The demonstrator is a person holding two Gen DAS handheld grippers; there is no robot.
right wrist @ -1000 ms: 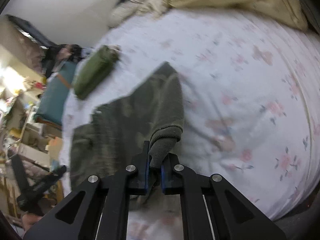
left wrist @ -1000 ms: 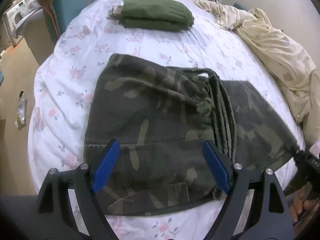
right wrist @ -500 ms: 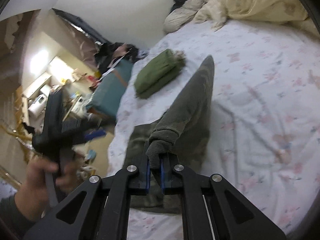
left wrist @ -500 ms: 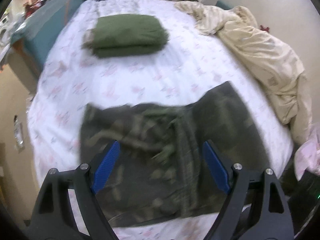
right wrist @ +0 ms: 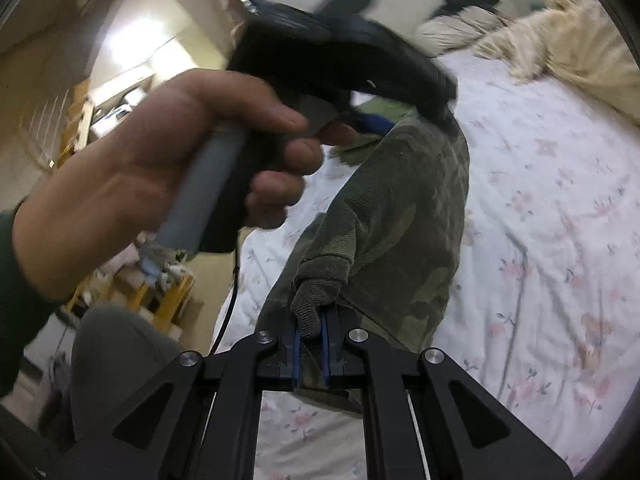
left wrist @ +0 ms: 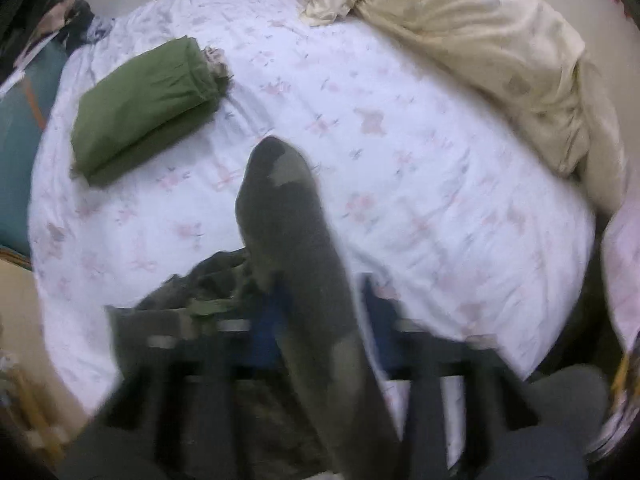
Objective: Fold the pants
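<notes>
Right wrist view, right jaws pinching camouflage pants point(right wrist: 384, 216) cuff, left jaws blurred, state unclear.

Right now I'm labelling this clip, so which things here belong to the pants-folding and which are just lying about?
In the job:
camouflage pants
right hand-held gripper, shut on the cuff
left hand-held gripper, blurred

Lying about:
folded green garment
cream duvet
pillow

A home bedroom: floral-sheeted bed point(left wrist: 420, 184), rumpled cream duvet point(left wrist: 500, 64).
</notes>
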